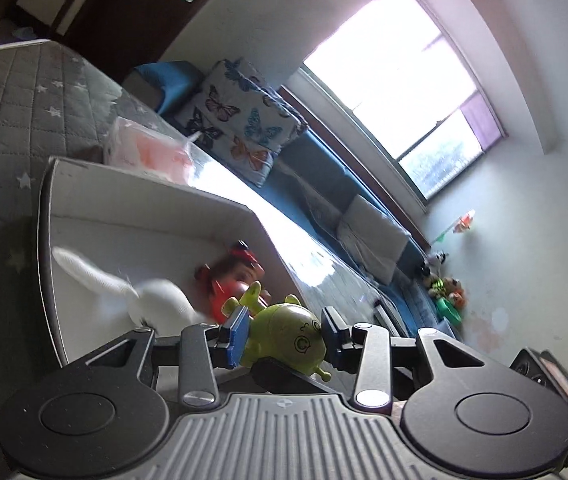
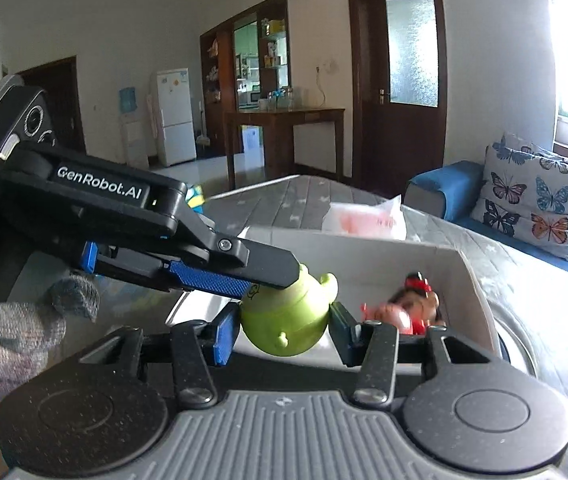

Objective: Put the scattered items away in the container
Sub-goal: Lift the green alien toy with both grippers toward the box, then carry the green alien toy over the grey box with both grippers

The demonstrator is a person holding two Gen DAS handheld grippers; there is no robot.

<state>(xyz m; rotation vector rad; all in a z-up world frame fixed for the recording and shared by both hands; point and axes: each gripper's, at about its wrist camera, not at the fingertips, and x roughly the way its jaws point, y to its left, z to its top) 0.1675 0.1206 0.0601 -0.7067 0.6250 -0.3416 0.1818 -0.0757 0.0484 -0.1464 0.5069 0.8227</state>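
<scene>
At the bottom middle of the right view, the right gripper [image 2: 284, 330] squeezes the round green toy [image 2: 286, 320] between its blue pads. The left gripper [image 1: 284, 330] is around the toy's head too, but whether it really pinches, I cannot tell. The toy hangs over the white box [image 2: 404, 258], where a red doll [image 2: 412, 308] lies. If both tongs pull different ways, the toy could pop out and miss the box.

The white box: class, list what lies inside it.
Inside the white box lie a red doll and a white plush. The green toy, held by both grippers, hides part of the floor, so anything beneath it cannot be seen.
</scene>
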